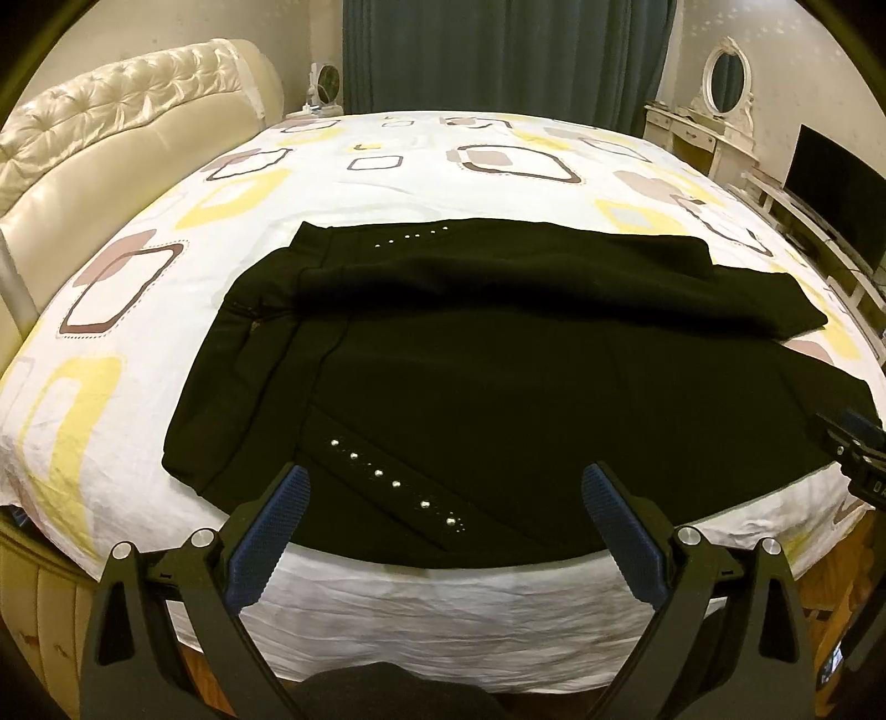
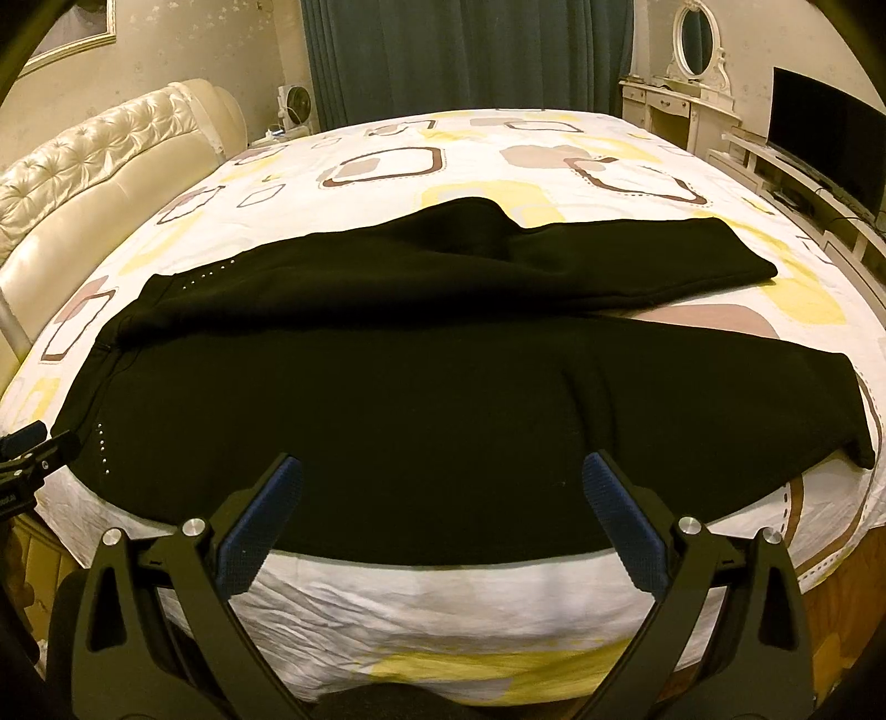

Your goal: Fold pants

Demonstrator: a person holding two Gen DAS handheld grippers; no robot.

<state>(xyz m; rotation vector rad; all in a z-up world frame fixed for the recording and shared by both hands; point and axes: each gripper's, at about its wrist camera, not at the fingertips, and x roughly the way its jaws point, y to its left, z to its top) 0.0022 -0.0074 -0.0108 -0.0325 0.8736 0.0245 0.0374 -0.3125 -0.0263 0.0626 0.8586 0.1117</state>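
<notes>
Black pants (image 1: 470, 360) lie spread on the bed, waist to the left, legs running right; silver studs mark the pockets. They also fill the middle of the right wrist view (image 2: 415, 387), with the far leg partly lapped over the near one. My left gripper (image 1: 443, 487) is open and empty, hovering over the pants' near edge by the waist. My right gripper (image 2: 443, 476) is open and empty over the near leg. Each gripper shows at the edge of the other's view, the right one (image 1: 855, 448) and the left one (image 2: 27, 454).
The bed (image 1: 138, 332) has a white sheet with yellow and brown squares. A cream tufted headboard (image 1: 111, 122) stands left. A dressing table with mirror (image 1: 714, 111), a TV (image 1: 836, 188) on a low bench and dark curtains (image 1: 498, 50) lie beyond.
</notes>
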